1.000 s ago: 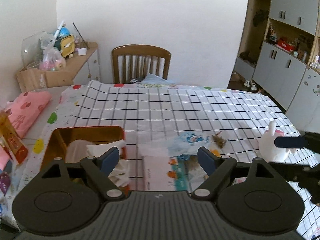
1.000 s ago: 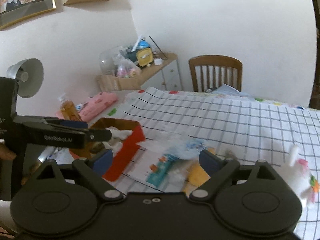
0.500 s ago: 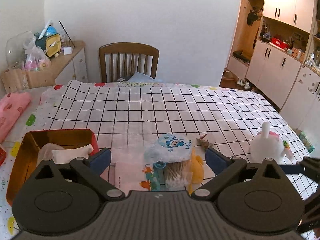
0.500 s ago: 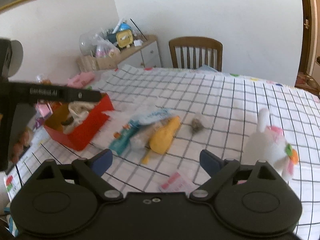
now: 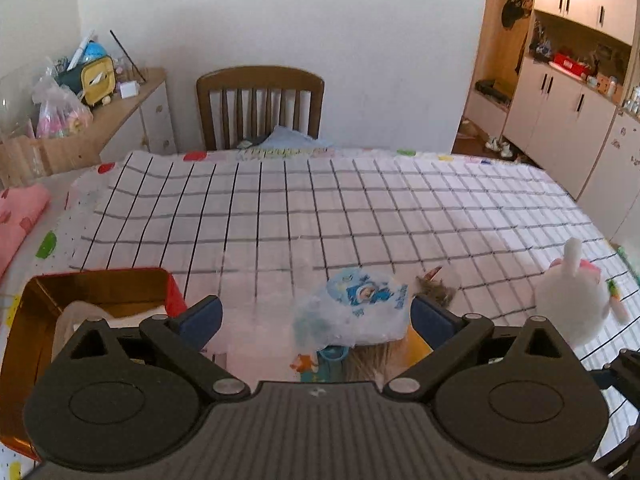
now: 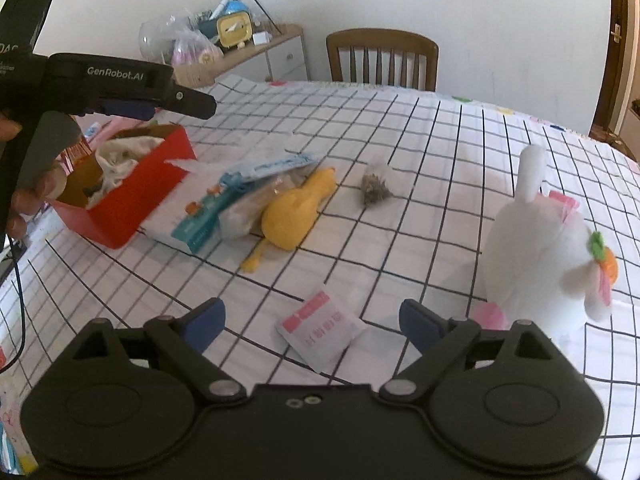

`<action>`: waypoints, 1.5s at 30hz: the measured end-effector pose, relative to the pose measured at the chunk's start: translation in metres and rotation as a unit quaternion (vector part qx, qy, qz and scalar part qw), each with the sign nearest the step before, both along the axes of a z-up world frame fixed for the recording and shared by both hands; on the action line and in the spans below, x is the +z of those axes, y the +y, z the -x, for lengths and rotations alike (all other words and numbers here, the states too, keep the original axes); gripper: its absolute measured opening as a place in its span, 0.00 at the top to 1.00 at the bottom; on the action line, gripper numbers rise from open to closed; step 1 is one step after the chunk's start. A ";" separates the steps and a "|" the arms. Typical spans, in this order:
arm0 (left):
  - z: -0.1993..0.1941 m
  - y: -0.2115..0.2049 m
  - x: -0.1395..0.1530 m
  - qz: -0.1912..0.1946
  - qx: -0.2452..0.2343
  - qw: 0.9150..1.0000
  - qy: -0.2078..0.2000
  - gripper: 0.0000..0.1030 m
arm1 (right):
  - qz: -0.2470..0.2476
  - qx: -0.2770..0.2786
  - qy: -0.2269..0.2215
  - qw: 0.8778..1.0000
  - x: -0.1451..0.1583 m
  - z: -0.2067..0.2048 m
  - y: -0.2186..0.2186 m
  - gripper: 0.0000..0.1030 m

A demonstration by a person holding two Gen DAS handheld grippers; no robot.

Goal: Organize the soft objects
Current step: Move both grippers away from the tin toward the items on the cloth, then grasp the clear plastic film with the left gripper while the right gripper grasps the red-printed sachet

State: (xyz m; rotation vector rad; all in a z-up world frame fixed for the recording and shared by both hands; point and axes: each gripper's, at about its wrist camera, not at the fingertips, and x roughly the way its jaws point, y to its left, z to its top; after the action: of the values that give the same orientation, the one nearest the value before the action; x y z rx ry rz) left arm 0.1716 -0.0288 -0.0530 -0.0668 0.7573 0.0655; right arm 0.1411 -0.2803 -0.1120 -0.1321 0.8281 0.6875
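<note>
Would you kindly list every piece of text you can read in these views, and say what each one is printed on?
"GenRobot.AI": white lettering on the side of the left gripper, seen from the right wrist camera.
Pink-and-white sachet: printed characters, too blurred to read.
Blue cartoon bag: print unreadable.
Teal packet: print unreadable.

Plain white wall; wooden chair at twelve o'clock, cluttered sideboard ten o'clock, cupboards two o'clock.
</note>
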 end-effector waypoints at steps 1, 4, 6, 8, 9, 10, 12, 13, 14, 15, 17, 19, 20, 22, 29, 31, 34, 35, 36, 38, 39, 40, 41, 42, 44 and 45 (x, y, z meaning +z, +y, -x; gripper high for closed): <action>0.000 0.001 -0.003 0.002 0.001 1.000 0.004 0.02 | 0.001 0.000 0.003 1.000 -0.002 -0.001 0.000 0.09; -0.003 0.002 -0.011 0.006 0.006 1.000 0.014 0.02 | 0.007 -0.002 0.008 1.000 -0.009 -0.006 0.001 0.09; -0.006 0.004 -0.014 0.004 0.007 1.000 0.014 0.02 | 0.011 -0.004 0.012 1.000 -0.013 -0.009 0.001 0.09; -0.011 0.007 -0.016 0.004 0.009 1.000 0.017 0.02 | 0.012 -0.003 0.015 1.000 -0.015 -0.011 0.003 0.09; -0.014 0.009 -0.017 0.005 0.010 1.000 0.019 0.02 | 0.013 -0.002 0.015 1.000 -0.016 -0.012 0.004 0.09; -0.018 0.011 -0.018 0.006 0.012 1.000 0.022 0.02 | 0.013 0.000 0.016 1.000 -0.016 -0.012 0.005 0.09; -0.028 0.014 -0.020 0.002 0.017 0.999 0.028 0.02 | 0.012 0.001 0.017 1.000 -0.017 -0.014 0.006 0.09; -0.033 0.015 -0.022 0.001 0.020 0.999 0.031 0.02 | 0.011 0.002 0.018 1.000 -0.018 -0.015 0.007 0.09; -0.039 0.017 -0.023 0.000 0.024 0.999 0.033 0.02 | 0.011 0.002 0.019 1.000 -0.019 -0.016 0.007 0.09; -0.044 0.019 -0.024 0.000 0.026 0.999 0.034 0.02 | 0.010 0.003 0.020 1.000 -0.019 -0.017 0.008 0.09; -0.056 0.019 -0.027 -0.005 0.028 0.999 0.038 0.02 | 0.010 0.005 0.022 1.000 -0.021 -0.019 0.009 0.09; -0.068 0.019 -0.031 -0.012 0.031 0.998 0.043 0.02 | 0.011 0.007 0.025 1.000 -0.023 -0.020 0.010 0.09; -0.074 0.019 -0.033 -0.013 0.034 0.998 0.047 0.02 | 0.012 0.007 0.026 1.000 -0.024 -0.021 0.011 0.09; -0.086 0.023 -0.040 -0.013 0.042 0.997 0.060 0.02 | 0.012 0.009 0.028 0.999 -0.026 -0.023 0.011 0.09; -0.120 0.035 -0.066 -0.009 0.073 0.993 0.097 0.03 | 0.014 0.015 0.035 0.999 -0.030 -0.029 0.015 0.09; -0.128 0.034 -0.072 -0.014 0.071 0.992 0.105 0.03 | 0.016 0.016 0.037 0.999 -0.031 -0.030 0.015 0.09; -0.134 0.032 -0.080 -0.020 0.067 0.991 0.114 0.03 | 0.017 0.017 0.041 0.999 -0.033 -0.032 0.017 0.10; -0.136 0.032 -0.083 -0.025 0.069 0.990 0.117 0.03 | 0.019 0.017 0.042 0.999 -0.034 -0.033 0.017 0.10; -0.137 0.031 -0.084 -0.032 0.068 0.990 0.117 0.03 | 0.019 0.017 0.043 0.999 -0.035 -0.034 0.017 0.10; -0.141 0.030 -0.086 -0.031 0.064 0.990 0.119 0.03 | 0.018 0.017 0.044 0.999 -0.037 -0.035 0.018 0.10; -0.142 0.030 -0.086 -0.027 0.065 0.990 0.121 0.04 | 0.018 0.018 0.043 0.999 -0.037 -0.035 0.018 0.10; -0.143 0.030 -0.087 -0.027 0.067 0.990 0.122 0.07 | 0.019 0.019 0.042 0.999 -0.036 -0.035 0.018 0.10; -0.145 0.030 -0.088 -0.028 0.068 0.990 0.123 0.11 | 0.020 0.020 0.041 0.999 -0.037 -0.035 0.019 0.10; -0.148 0.030 -0.090 -0.028 0.065 0.990 0.125 0.14 | 0.021 0.021 0.040 0.999 -0.037 -0.035 0.020 0.10; -0.149 0.031 -0.091 -0.022 0.067 0.990 0.123 0.14 | 0.023 0.023 0.038 0.999 -0.037 -0.035 0.021 0.10; -0.150 0.031 -0.092 -0.019 0.068 0.990 0.123 0.14 | 0.025 0.025 0.037 0.999 -0.037 -0.035 0.021 0.10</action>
State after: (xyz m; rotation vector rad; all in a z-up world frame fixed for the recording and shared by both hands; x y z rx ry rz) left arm 0.3213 0.0025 -0.1448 -0.0740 0.9973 0.2214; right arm 0.1760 -0.2593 -0.1488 -0.1730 0.9156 0.7218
